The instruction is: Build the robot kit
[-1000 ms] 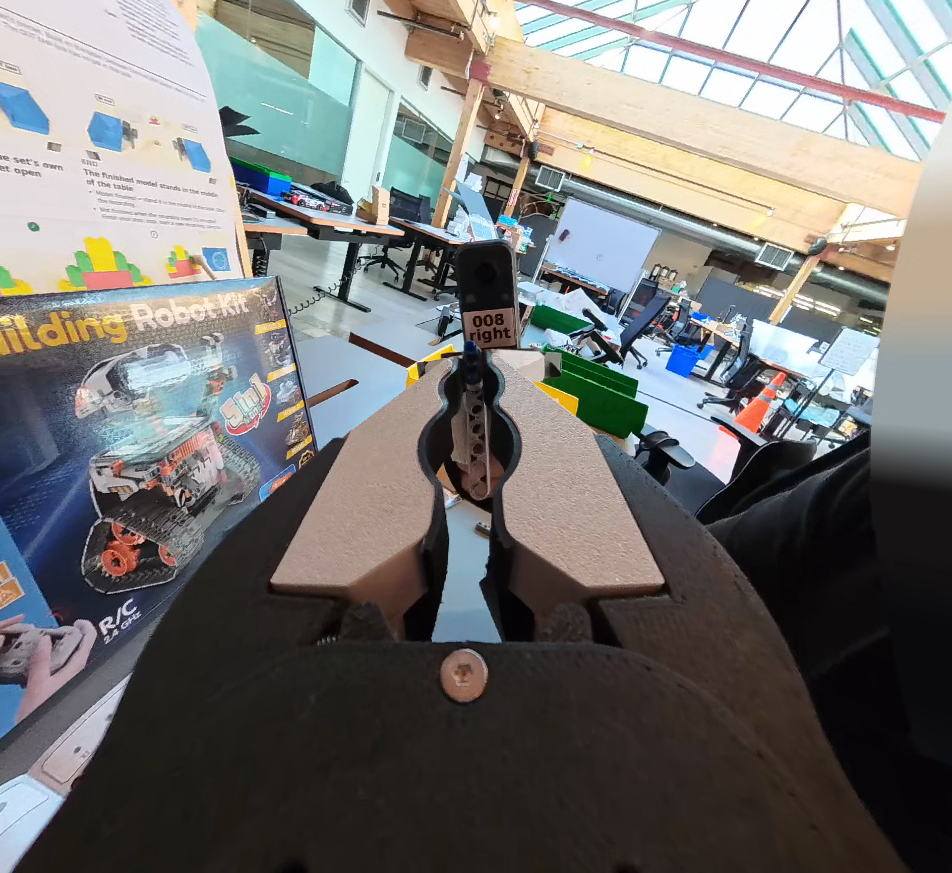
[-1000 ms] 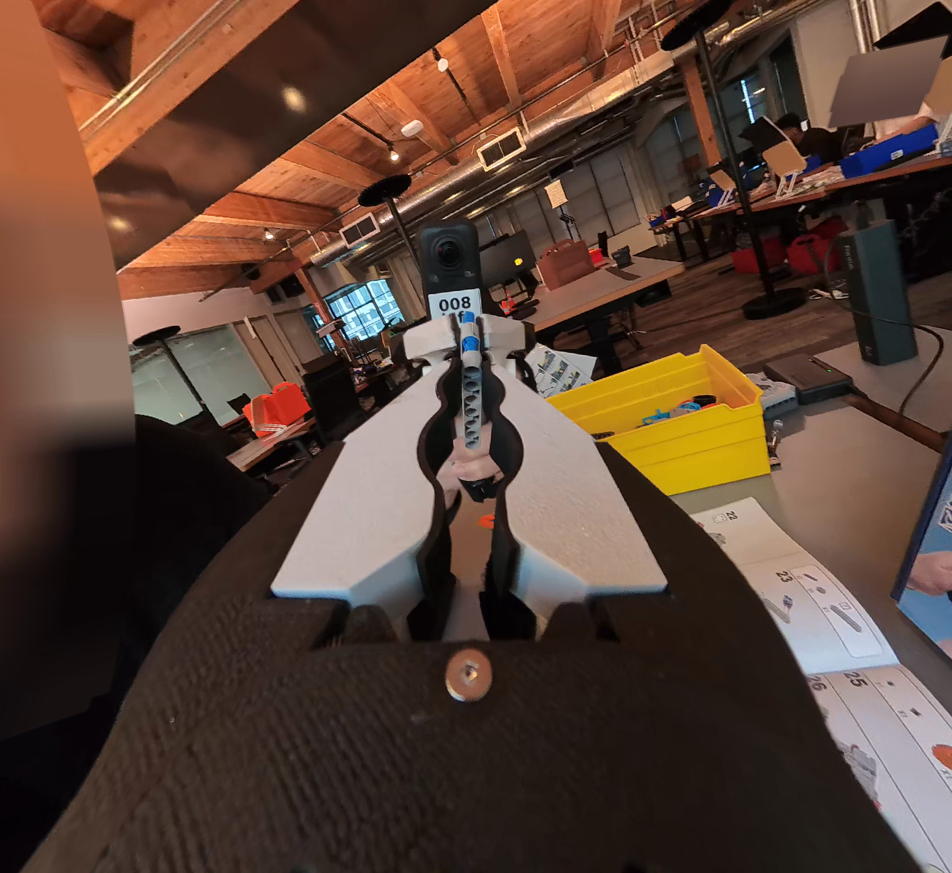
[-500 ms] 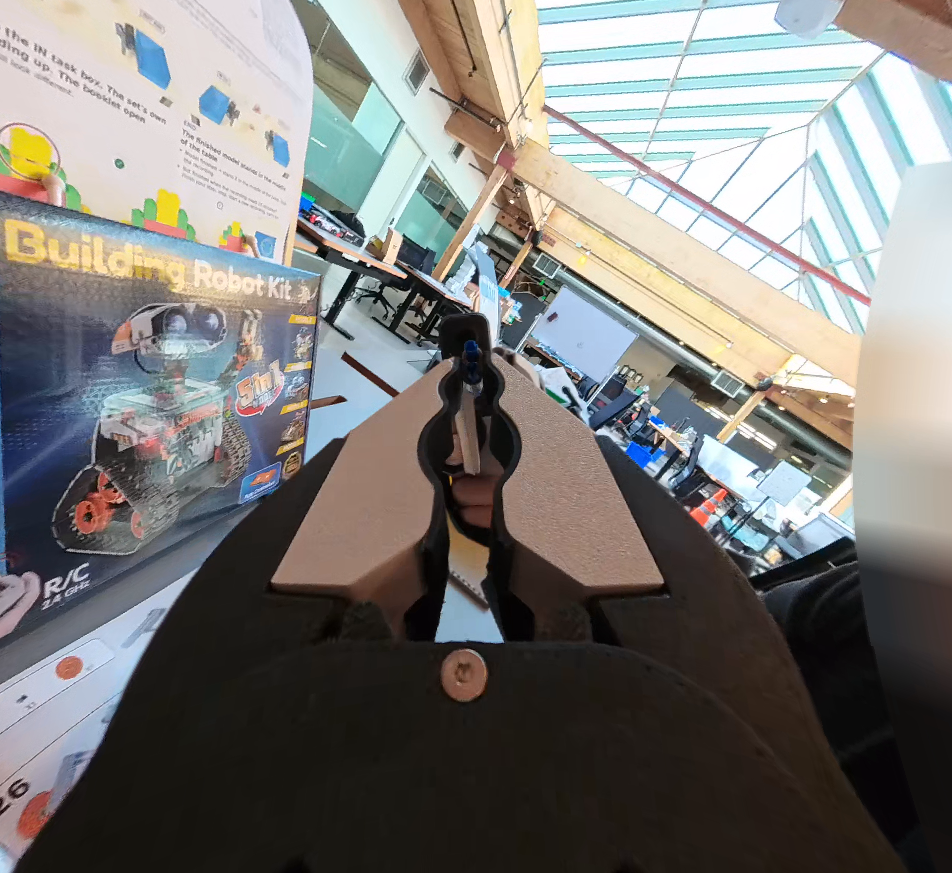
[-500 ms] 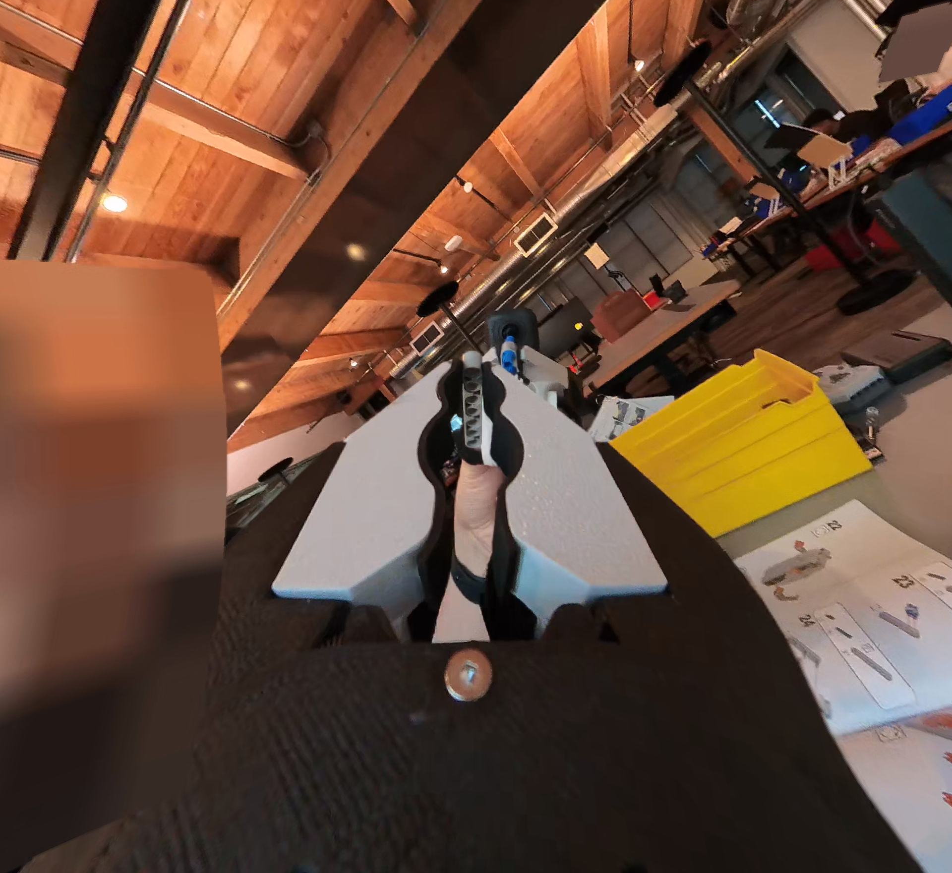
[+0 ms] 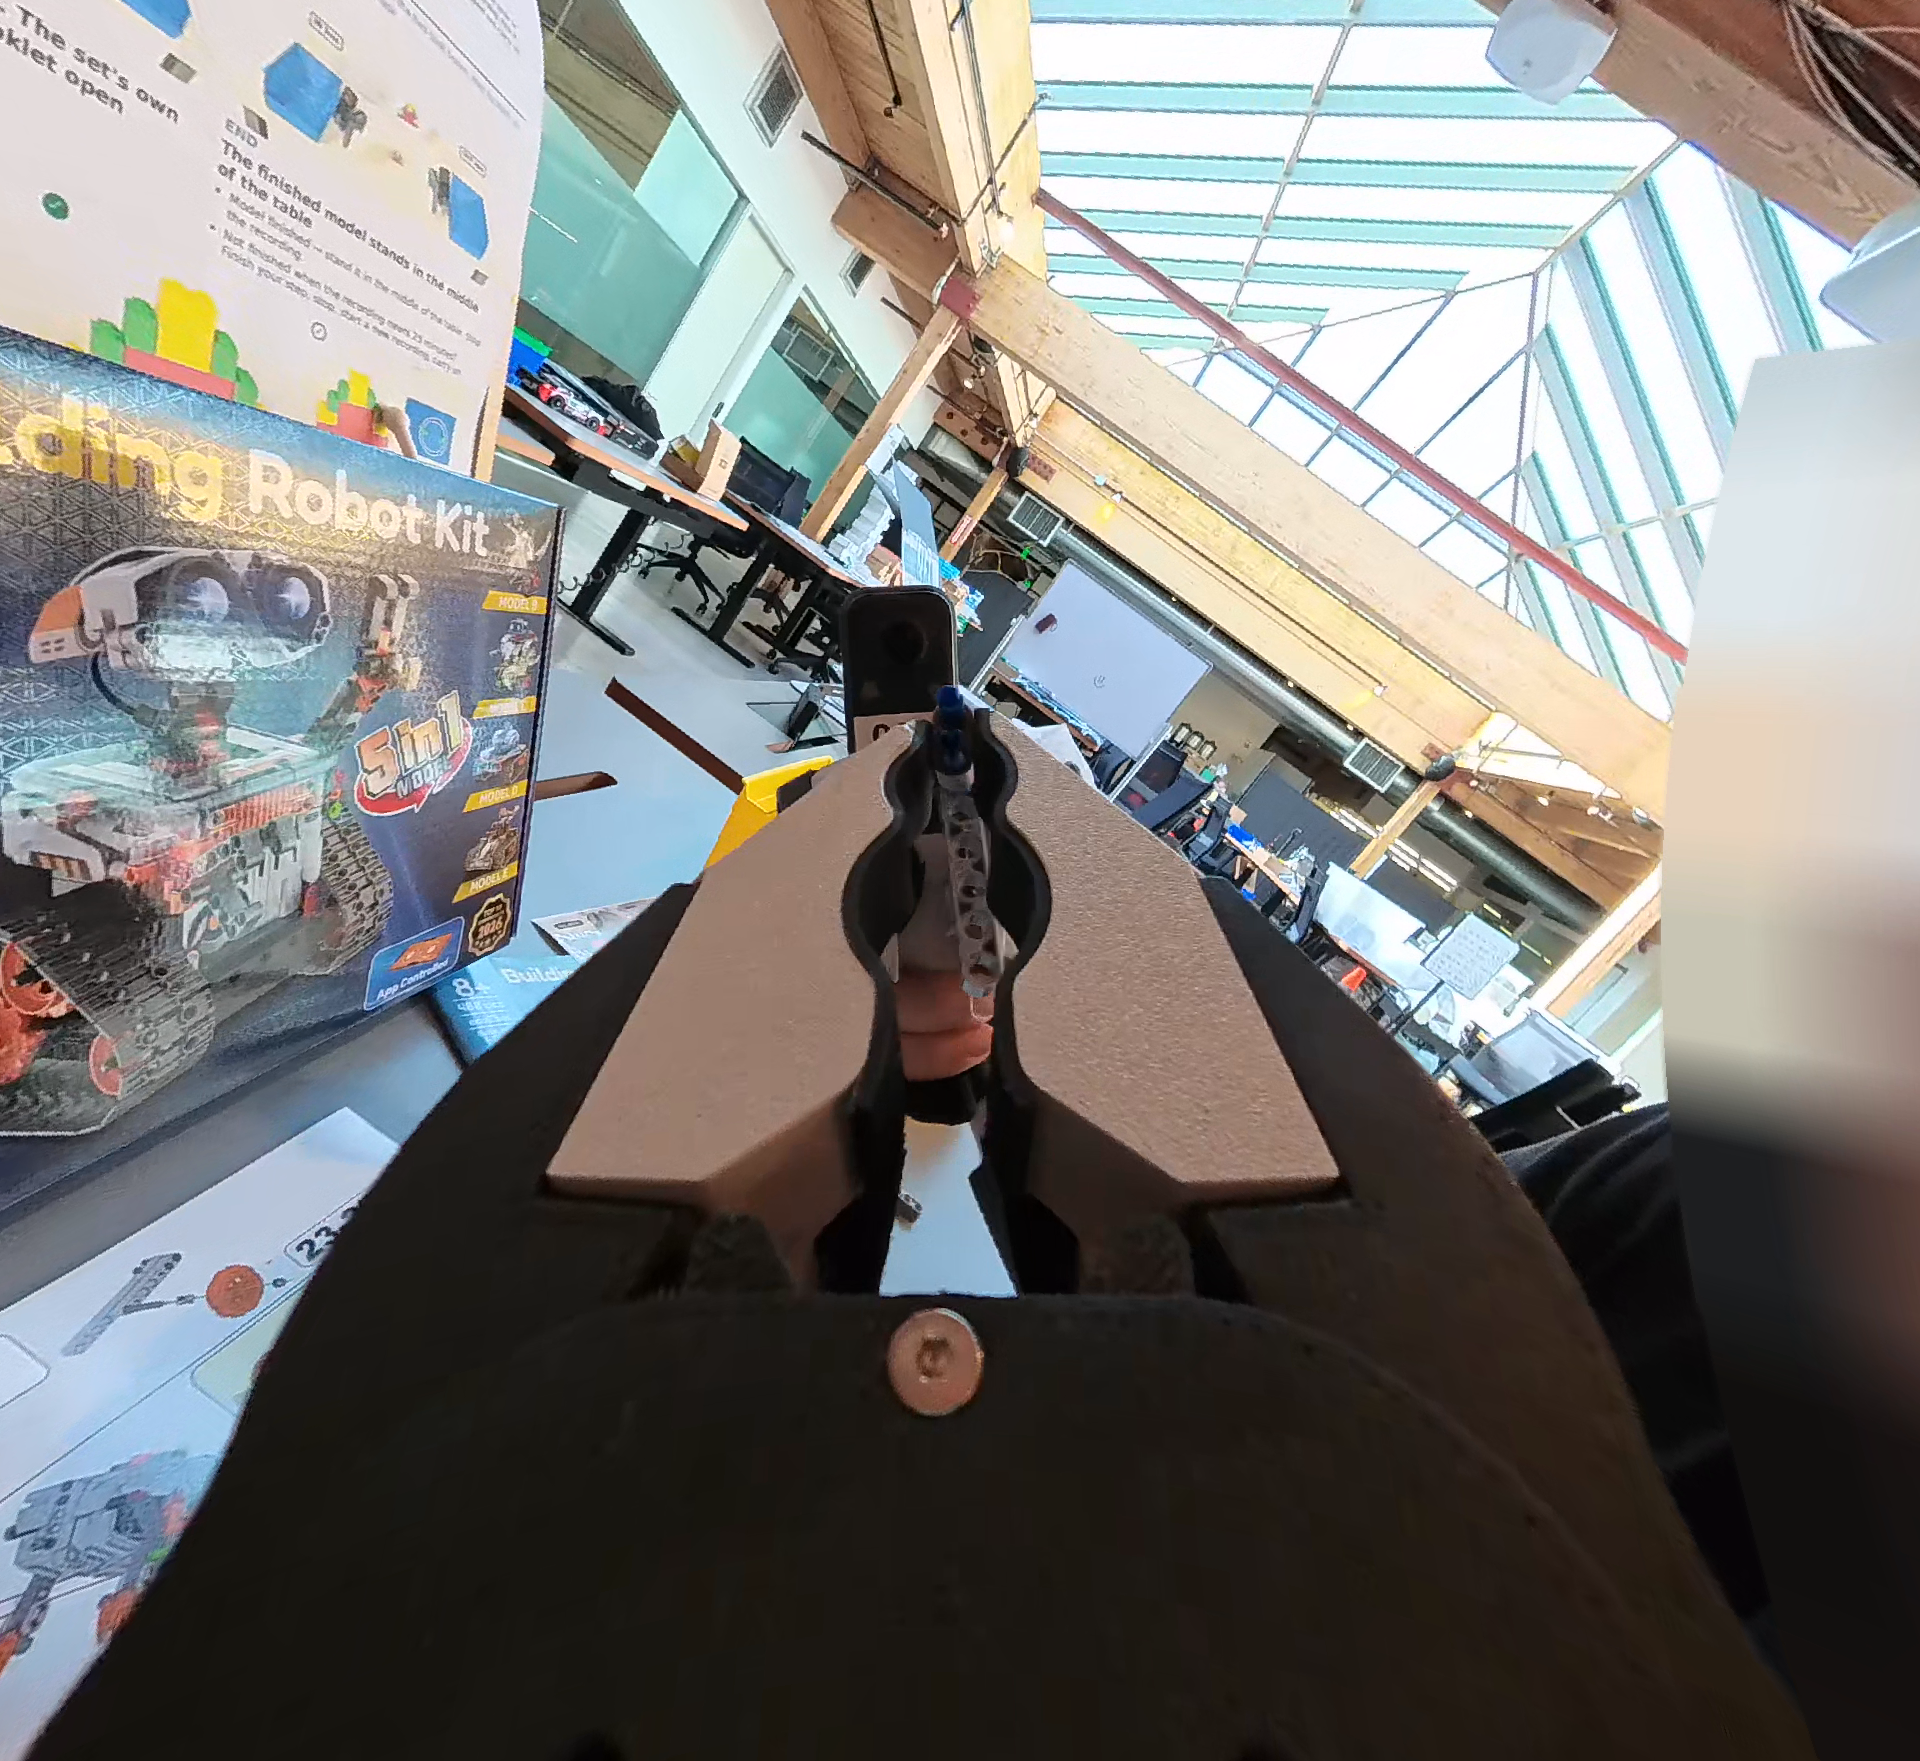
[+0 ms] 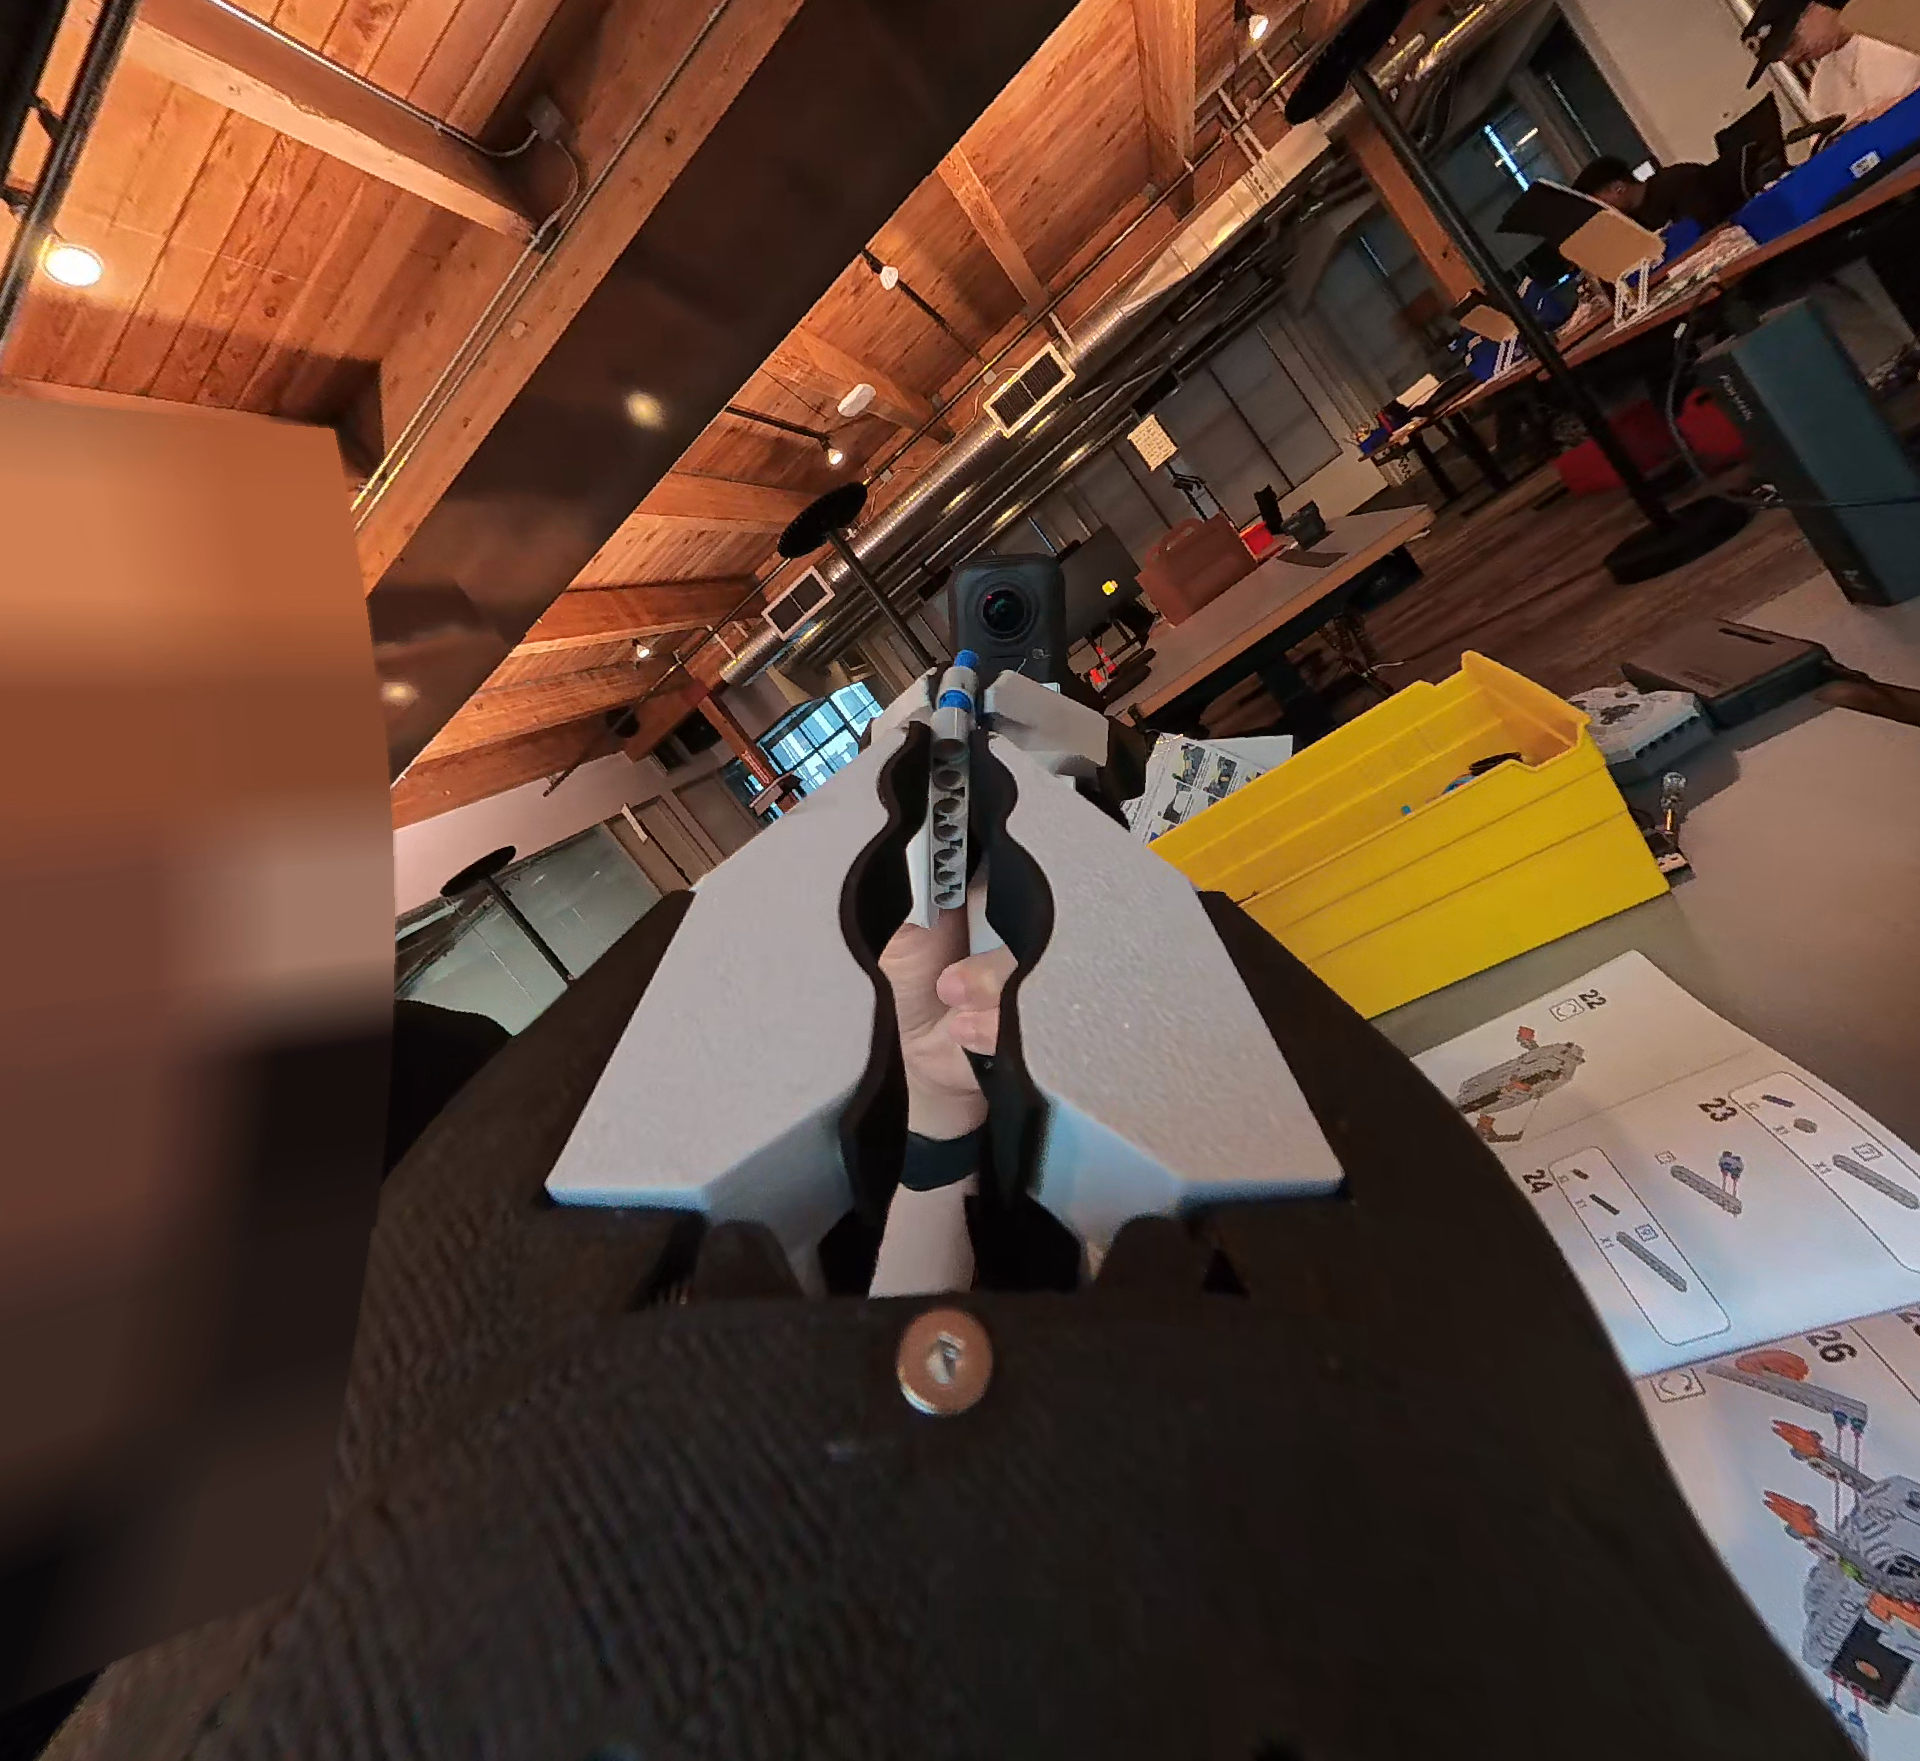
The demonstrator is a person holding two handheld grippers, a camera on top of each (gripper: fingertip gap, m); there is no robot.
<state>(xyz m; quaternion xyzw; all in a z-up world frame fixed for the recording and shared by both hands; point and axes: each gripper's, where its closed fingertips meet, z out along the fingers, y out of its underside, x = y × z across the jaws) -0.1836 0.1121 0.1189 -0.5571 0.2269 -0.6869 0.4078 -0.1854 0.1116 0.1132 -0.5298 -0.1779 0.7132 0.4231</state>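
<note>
My left gripper (image 5: pixel 948 747) has tan fingers shut on a small blue pin (image 5: pixel 945 719) at the tips. My right gripper (image 6: pixel 951 747) has grey fingers shut on a grey beam with holes (image 6: pixel 948 844). The two grippers face each other tip to tip, raised above the table. In the right wrist view the blue pin (image 6: pixel 956 688) sits at the beam's top end. Whether it is seated in a hole is hidden. The beam also shows through my left gripper's gap (image 5: pixel 971 880). The person's hand (image 6: pixel 940 994) shows behind the beam.
A robot kit box (image 5: pixel 260 755) stands at the left, with a printed sheet (image 5: pixel 260 101) behind it. An open instruction booklet (image 6: pixel 1662 1171) lies on the grey table. A yellow bin (image 6: pixel 1434 828) with small parts stands at the back right. My two grippers' fingertips are within a few centimetres of each other.
Both grippers have tilted upward. Half a second ago the blue pin stood just right of the beam's top end; now it sits at that end.
</note>
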